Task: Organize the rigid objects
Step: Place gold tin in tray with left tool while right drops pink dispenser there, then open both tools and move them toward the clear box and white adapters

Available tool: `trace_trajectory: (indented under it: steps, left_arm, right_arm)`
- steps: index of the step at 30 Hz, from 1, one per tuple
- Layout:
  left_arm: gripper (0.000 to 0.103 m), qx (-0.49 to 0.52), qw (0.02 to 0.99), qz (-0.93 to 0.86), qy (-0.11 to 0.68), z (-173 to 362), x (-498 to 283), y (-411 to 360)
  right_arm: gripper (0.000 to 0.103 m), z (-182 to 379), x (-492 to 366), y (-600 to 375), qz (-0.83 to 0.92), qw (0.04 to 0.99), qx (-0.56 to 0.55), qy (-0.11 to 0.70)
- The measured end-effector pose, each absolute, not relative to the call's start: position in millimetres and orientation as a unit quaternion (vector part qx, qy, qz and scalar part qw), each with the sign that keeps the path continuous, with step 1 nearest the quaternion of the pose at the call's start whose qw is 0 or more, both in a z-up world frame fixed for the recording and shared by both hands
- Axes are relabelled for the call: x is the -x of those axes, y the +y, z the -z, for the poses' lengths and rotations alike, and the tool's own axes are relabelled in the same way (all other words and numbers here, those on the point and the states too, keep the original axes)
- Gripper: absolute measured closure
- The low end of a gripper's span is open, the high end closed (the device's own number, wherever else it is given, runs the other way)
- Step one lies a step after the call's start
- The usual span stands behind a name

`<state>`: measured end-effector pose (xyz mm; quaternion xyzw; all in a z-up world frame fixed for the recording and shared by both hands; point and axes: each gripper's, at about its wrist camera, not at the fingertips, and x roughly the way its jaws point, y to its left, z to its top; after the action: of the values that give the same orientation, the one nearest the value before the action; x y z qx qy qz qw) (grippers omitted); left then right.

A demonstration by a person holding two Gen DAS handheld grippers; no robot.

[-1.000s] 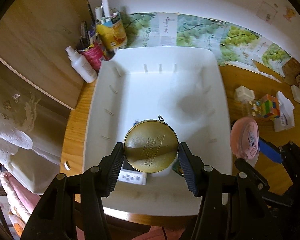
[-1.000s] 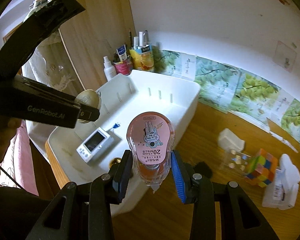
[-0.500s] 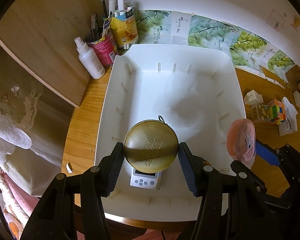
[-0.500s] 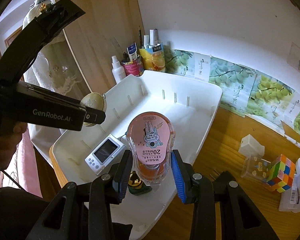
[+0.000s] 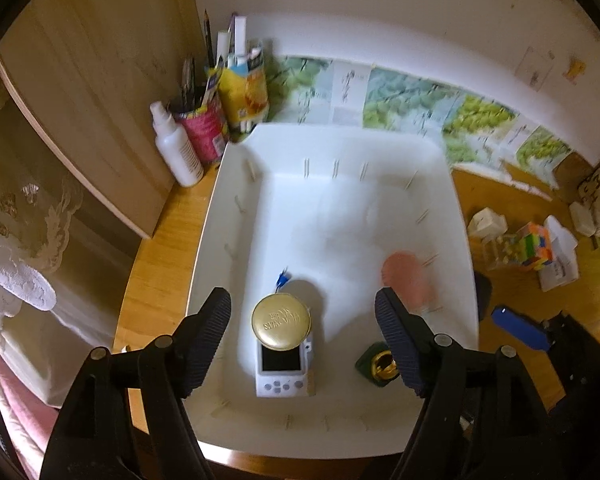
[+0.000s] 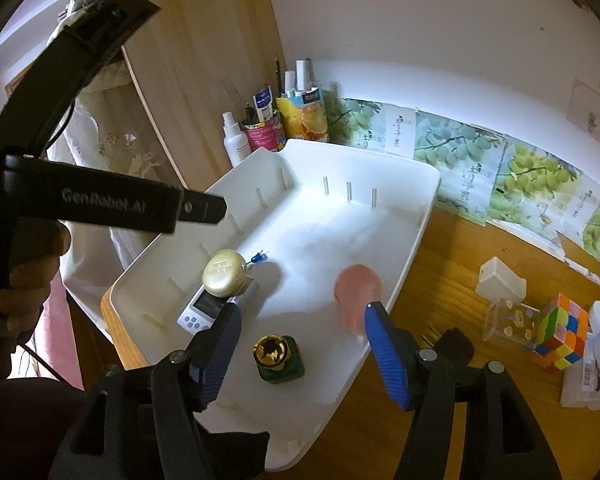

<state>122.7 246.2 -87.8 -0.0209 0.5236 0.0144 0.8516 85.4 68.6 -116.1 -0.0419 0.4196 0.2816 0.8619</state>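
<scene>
Left hand-held gripper (image 5: 302, 338): jaws apart, just been opening; nothing pressed between them.
Gold round tin (image 5: 281, 322): free of the pads, over the small white device (image 5: 285, 372) in the white bin (image 5: 458, 216).
Right hand-held gripper (image 6: 302, 354): jaws apart, just been opening, empty.
Pink tape dispenser (image 6: 356, 294): blurred, inside the bin near its right wall.
Green bottle with gold cap (image 6: 278, 358): on the bin floor.
Rubik's cube (image 6: 562, 334): on the table (image 6: 452, 264), outside the bin.
</scene>
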Motion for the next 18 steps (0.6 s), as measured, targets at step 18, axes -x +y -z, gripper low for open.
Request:
trace_trajectory:
  steps: [18]
  left_arm:
    - [0.025, 0.034, 0.908, 0.043, 0.415, 54.5, -108.8, 225.0]
  right_arm:
    - [0.03, 95.6, -61.4, 26.4, -0.215, 0.91, 0.006, 0.355]
